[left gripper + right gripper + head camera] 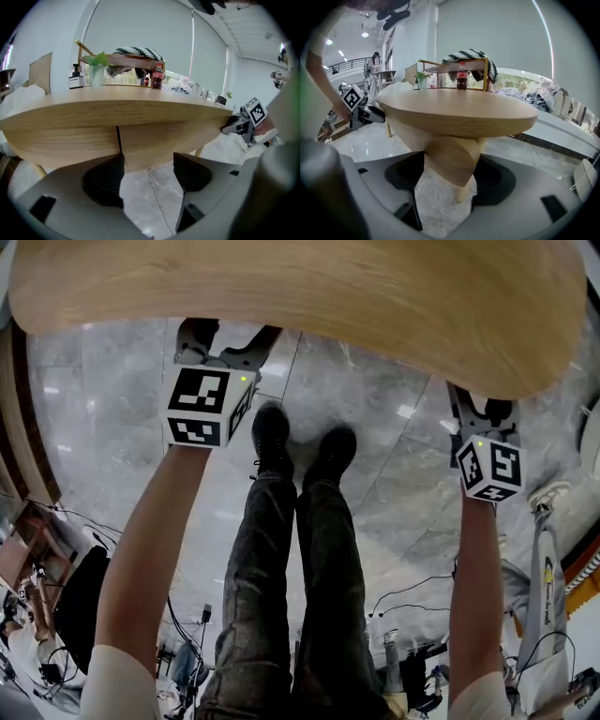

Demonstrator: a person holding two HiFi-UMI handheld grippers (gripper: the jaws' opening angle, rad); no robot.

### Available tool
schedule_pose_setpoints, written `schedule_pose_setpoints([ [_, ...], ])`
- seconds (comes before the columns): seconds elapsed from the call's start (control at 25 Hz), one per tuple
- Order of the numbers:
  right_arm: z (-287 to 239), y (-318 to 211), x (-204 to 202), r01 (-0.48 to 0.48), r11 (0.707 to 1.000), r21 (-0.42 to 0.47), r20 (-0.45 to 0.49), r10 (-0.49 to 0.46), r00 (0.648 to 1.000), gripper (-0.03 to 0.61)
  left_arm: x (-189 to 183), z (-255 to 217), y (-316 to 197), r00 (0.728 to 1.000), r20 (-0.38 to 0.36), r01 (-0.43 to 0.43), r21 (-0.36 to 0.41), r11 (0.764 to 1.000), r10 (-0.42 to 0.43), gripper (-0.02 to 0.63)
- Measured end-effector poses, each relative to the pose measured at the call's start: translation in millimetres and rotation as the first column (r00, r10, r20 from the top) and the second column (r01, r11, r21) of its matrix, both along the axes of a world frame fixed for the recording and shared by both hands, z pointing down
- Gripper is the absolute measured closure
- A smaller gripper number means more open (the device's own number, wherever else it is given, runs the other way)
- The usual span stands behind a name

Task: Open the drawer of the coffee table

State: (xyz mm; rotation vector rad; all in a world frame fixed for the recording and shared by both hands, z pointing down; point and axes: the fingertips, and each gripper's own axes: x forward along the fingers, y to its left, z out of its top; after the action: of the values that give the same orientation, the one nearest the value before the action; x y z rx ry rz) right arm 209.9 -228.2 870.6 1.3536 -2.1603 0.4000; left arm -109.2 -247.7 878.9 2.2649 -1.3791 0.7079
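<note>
Legs: our dark jeans (262,549) and black shoes (270,432) stand on the grey marble floor (394,484), between our two arms.
Left hand-held gripper (223,341): jaws spread, pinching nothing, with the tips reaching under the bench edge.
Right hand-held gripper (484,407): likewise spread and empty, tips just under the edge.
Drawer (164,140): set flush under the bench top, a dark seam (118,139) at its left end, just ahead of the left jaws.
Bench (300,296): oval, light wood.
Far side: we see a cola bottle (462,77), a green cup (96,75), and a wooden rack (126,61) draped with a striped cloth (138,50).
</note>
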Motion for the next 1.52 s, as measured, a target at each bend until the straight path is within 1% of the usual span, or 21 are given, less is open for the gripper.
schedule_pose_setpoints([
  [0.16,19.5,-4.9,14.2,0.001,1.0,-0.016,0.001,-0.001,1.0,0.239,14.8,18.7,-6.1,1.0,-0.008,0.006,-0.016,1.0,-0.006,0.269],
  [0.24,32.1,-10.6,24.6,0.0,1.0,-0.024,0.007,0.0,1.0,0.239,24.7,30.0,-11.8,1.0,-0.002,0.008,-0.02,1.0,-0.008,0.27],
  [0.36,35.5,-9.1,32.8,0.0,0.999,-0.033,0.015,0.001,1.0,0.239,31.8,31.7,-10.1,1.0,0.014,-0.004,-0.017,1.0,0.004,0.275],
  [0.52,37.9,-5.9,21.1,0.005,0.999,-0.047,0.012,-0.004,1.0,0.239,20.0,35.3,-4.9,1.0,0.008,-0.003,-0.029,1.0,0.003,0.275],
  [0.64,43.2,-2.3,22.3,0.009,0.998,-0.056,0.013,-0.009,1.0,0.239,21.4,39.7,-1.0,1.0,0.008,0.005,-0.035,0.999,-0.005,0.275],
  [0.84,34.3,5.6,10.8,0.014,0.998,-0.058,0.008,-0.014,1.0,0.241,10.2,32.3,7.1,1.0,0.006,0.002,-0.035,0.999,-0.002,0.275],
  [1.2,37.6,14.6,-6.7,0.007,0.995,-0.095,-0.005,-0.007,1.0,0.241,-7.1,39.2,17.3,1.0,-0.013,0.017,-0.079,0.997,-0.018,0.275],
  [1.52,37.2,30.2,-16.6,0.002,0.994,-0.106,-0.015,-0.004,1.0,0.241,-16.6,41.1,31.7,1.0,-0.024,0.015,-0.09,0.996,-0.018,0.275],
])
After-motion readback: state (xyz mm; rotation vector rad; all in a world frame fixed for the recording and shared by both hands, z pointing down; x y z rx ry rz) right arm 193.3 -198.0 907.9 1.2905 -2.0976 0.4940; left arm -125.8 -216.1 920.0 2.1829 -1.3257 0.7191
